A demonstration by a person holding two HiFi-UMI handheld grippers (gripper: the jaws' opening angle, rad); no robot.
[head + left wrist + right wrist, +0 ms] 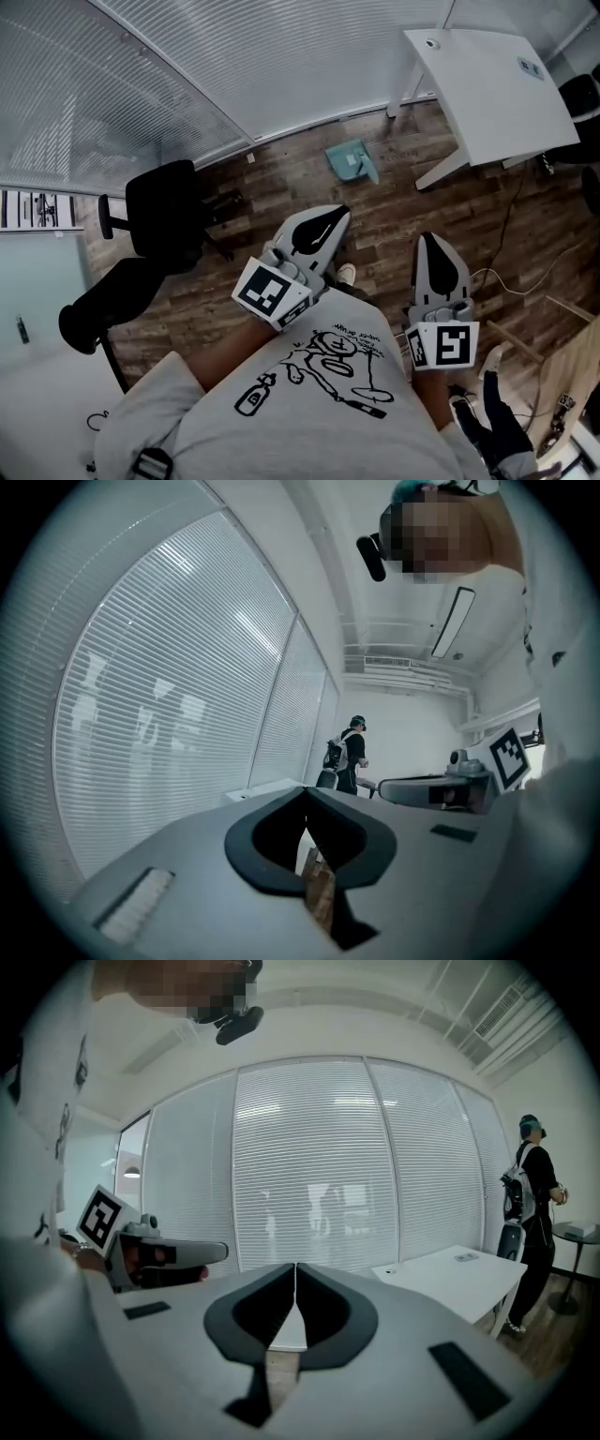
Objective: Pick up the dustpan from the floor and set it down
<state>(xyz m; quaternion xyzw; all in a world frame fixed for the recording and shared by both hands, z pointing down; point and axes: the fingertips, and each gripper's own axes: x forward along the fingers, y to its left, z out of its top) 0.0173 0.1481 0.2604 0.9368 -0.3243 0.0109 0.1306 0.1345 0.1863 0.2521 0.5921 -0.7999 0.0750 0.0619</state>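
Observation:
A teal dustpan [352, 161] lies on the wooden floor near the blinds, seen only in the head view. My left gripper [341, 213] is held level over the floor, short of the dustpan, with its tip towards it. Its jaws meet at the tip [306, 791] with nothing between them. My right gripper [428, 238] hovers further right, beside the white table's leg, also apart from the dustpan. It is shut and empty [296, 1266]. Neither gripper view shows the dustpan.
A black office chair [159, 220] stands at the left. A white table [487, 84] is at the back right, and cables [511, 272] trail on the floor beneath it. Slatted blinds [187, 66] line the far wall. Another person [530, 1194] stands far off.

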